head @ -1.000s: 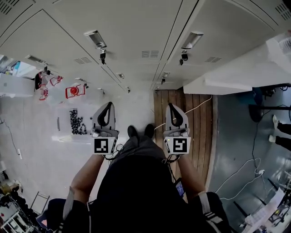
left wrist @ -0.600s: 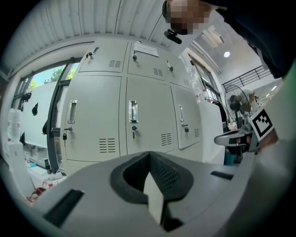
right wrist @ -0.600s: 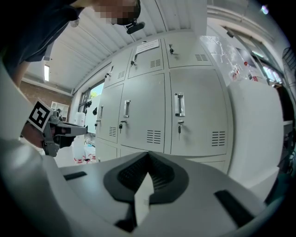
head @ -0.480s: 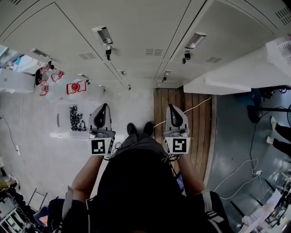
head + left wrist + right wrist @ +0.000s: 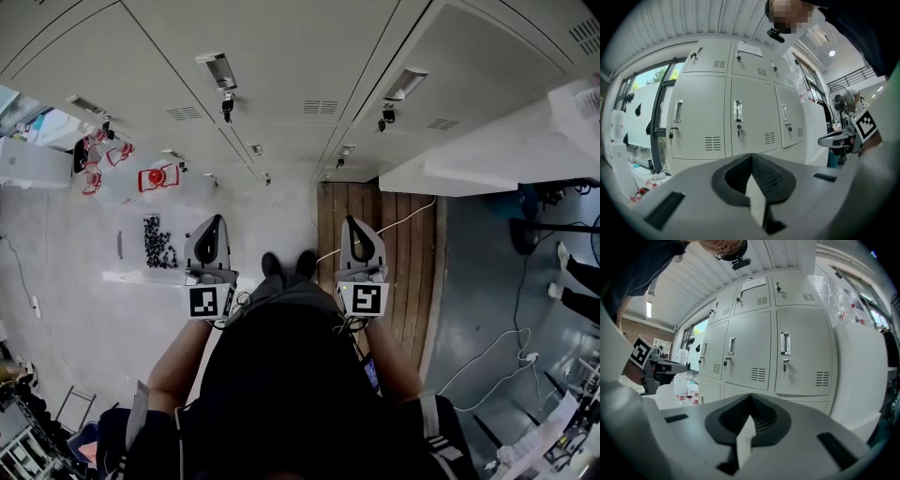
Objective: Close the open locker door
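Observation:
A bank of pale grey lockers [image 5: 281, 75] faces me, with handles and keys in the doors. At the right, one open locker door [image 5: 478, 155] sticks out towards me; in the right gripper view the open door [image 5: 862, 376] is the broad white panel at the right edge. My left gripper [image 5: 208, 222] and right gripper [image 5: 356, 223] are held side by side in front of me, well short of the lockers and touching nothing. Both point at the closed doors. The left gripper [image 5: 751, 157] has its jaws together and empty, and so does the right gripper [image 5: 750, 397].
A strip of wooden flooring [image 5: 380, 253] with a white cable [image 5: 412, 217] lies under the right gripper. Red objects [image 5: 155, 178] and small black pieces [image 5: 159, 248] sit on the pale floor at the left. A fan stand [image 5: 544, 225] and cables [image 5: 506, 361] are at the right.
My left gripper has drifted a little to the left. The right gripper has kept its place, and both stay shut.

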`<state>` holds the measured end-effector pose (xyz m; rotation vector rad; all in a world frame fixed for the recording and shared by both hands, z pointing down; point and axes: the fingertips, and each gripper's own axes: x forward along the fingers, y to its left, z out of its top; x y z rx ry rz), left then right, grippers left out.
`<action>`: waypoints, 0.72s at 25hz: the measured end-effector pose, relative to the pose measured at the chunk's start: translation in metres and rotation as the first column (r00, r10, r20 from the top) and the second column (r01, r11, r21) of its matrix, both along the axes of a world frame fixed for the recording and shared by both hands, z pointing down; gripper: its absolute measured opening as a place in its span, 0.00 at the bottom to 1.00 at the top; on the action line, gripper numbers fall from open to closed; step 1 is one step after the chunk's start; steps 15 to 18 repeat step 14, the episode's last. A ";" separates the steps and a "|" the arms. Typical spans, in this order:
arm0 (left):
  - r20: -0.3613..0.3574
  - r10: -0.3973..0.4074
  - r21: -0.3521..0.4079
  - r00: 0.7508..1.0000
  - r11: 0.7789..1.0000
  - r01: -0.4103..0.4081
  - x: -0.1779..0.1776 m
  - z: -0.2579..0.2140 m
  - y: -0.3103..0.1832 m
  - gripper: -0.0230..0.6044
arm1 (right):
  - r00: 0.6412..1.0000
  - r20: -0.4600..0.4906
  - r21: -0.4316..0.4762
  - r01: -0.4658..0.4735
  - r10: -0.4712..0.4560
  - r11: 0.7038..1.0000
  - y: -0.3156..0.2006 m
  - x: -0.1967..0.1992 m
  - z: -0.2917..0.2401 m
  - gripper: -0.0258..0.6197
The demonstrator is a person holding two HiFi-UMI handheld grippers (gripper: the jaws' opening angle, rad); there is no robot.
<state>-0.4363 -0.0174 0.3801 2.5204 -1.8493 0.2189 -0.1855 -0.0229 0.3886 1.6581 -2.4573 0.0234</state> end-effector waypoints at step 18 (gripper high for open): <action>-0.006 0.001 0.007 1.000 1.000 -0.001 0.002 -0.001 0.005 0.04 | 0.999 -0.033 -0.013 0.019 -0.020 1.000 -0.005 -0.003 0.005 0.03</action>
